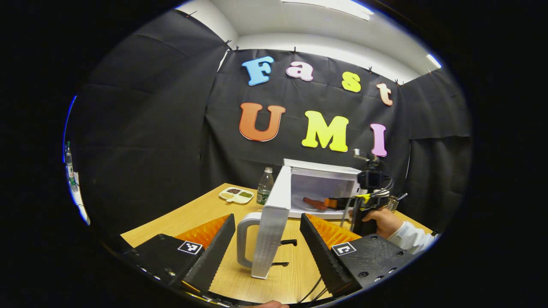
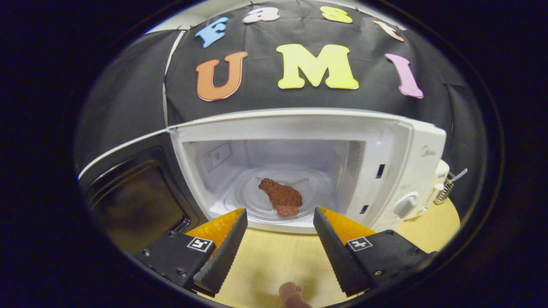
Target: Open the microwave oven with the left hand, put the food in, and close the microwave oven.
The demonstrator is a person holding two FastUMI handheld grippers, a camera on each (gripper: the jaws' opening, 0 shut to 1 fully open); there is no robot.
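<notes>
Microwave [image 2: 299, 141] stands on the tabletop [image 2: 265, 261] with its door [image 2: 137, 192] swung wide to the left. In the left gripper view, a sectioned tray [image 1: 236, 194] of small foods lies at the far left of the tabletop, a bottle [image 1: 265, 185] just right of it, both beside the microwave. Nearer, the door's edge and grey handle [image 1: 246, 239] stand between the fingers of the left claw [image 1: 267, 239], which is open and touches neither. Farther right, the right claw [image 1: 338, 202], held by a hand [image 1: 383, 222] in a white sleeve, reaches toward the cavity. In the right gripper view, the food [image 2: 280, 197], a brown drumstick, lies on the glass plate [image 2: 274, 190] inside, ahead of the right claw's fingertips and apart from them; that claw is open and empty. A metal utensil [image 2: 447, 184] pokes out behind the microwave's right side.
</notes>
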